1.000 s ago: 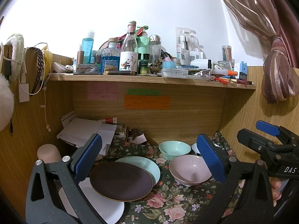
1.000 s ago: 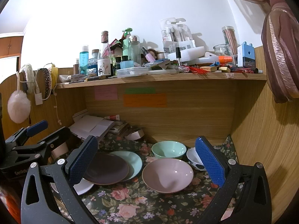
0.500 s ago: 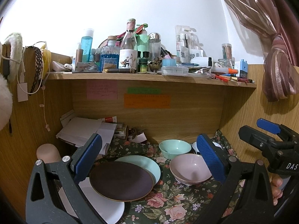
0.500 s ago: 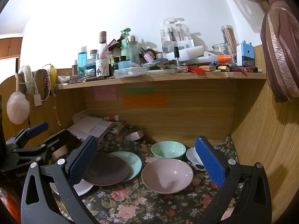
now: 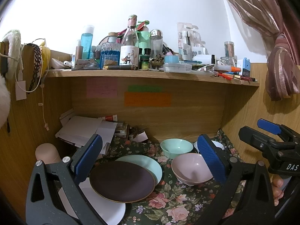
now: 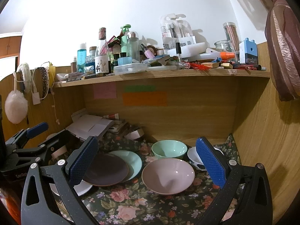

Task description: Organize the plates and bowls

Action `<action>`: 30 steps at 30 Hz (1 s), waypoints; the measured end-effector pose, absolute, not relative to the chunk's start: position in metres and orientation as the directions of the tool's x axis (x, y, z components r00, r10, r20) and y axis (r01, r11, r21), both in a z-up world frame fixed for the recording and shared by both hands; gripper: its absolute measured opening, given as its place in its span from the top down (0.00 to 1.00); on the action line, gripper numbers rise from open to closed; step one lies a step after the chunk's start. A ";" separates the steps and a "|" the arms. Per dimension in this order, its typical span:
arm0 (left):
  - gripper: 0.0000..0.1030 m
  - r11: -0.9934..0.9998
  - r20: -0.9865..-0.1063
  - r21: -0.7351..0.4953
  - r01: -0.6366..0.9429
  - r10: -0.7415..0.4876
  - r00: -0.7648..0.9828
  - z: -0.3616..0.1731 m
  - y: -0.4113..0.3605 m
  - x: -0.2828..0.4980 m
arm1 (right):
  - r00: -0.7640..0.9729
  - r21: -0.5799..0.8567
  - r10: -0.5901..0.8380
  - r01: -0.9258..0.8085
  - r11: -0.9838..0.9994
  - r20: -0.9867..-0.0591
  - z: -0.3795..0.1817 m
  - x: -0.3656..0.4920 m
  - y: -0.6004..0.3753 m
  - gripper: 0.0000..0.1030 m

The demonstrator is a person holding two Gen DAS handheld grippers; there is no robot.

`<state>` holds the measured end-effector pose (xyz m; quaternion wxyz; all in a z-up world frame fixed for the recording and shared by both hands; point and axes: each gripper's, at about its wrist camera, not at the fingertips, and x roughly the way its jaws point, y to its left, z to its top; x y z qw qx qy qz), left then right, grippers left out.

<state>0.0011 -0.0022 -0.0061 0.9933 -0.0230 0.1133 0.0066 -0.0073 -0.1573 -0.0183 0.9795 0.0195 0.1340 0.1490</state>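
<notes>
On the floral cloth (image 6: 131,206) a dark brown plate (image 5: 121,181) (image 6: 106,169) lies over a light blue plate (image 5: 150,166) (image 6: 132,159) and a white plate (image 5: 105,204) (image 6: 82,188). To their right stand a pink bowl (image 5: 189,170) (image 6: 167,176), a mint bowl (image 5: 176,147) (image 6: 168,149) and a small white patterned bowl (image 6: 195,158), partly hidden by a finger. My left gripper (image 5: 150,159) is open and empty, hovering before the plates. My right gripper (image 6: 148,159) is open and empty before the pink bowl.
A wooden shelf (image 6: 159,75) crowded with bottles and stationery overhangs the nook. Papers (image 5: 84,127) pile at the back left, a beige cylinder (image 5: 46,152) stands by the left wall. Wooden walls close in left, back and right. A curtain (image 5: 281,65) hangs at right.
Both grippers have drifted very slightly; the scene sits a touch lower and closer in the views. The dishes have not moved and both grippers stay open.
</notes>
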 end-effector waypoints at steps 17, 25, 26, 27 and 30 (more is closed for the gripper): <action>0.00 0.988 -0.360 -0.037 -0.147 0.124 0.925 -0.046 0.052 0.029 | 0.847 0.100 0.345 -0.334 0.937 -0.405 -0.057 0.042 -0.124 0.00; 0.00 0.977 -0.473 -0.043 -0.211 0.166 0.865 -0.077 0.092 0.050 | 0.785 0.103 0.382 -0.383 0.918 -0.487 -0.082 0.070 -0.099 0.00; 0.00 0.976 -0.486 -0.033 -0.215 0.173 0.857 -0.081 0.095 0.053 | 0.778 0.103 0.387 -0.390 0.915 -0.496 -0.084 0.073 -0.095 0.00; 0.00 0.976 -0.495 -0.026 -0.217 0.176 0.851 -0.085 0.098 0.055 | 0.768 0.100 0.391 -0.398 0.912 -0.507 -0.089 0.077 -0.091 0.00; 0.04 0.976 -0.530 -0.008 -0.218 0.181 0.829 -0.099 0.107 0.063 | 0.736 0.099 0.408 -0.426 0.899 -0.540 -0.099 0.089 -0.081 0.00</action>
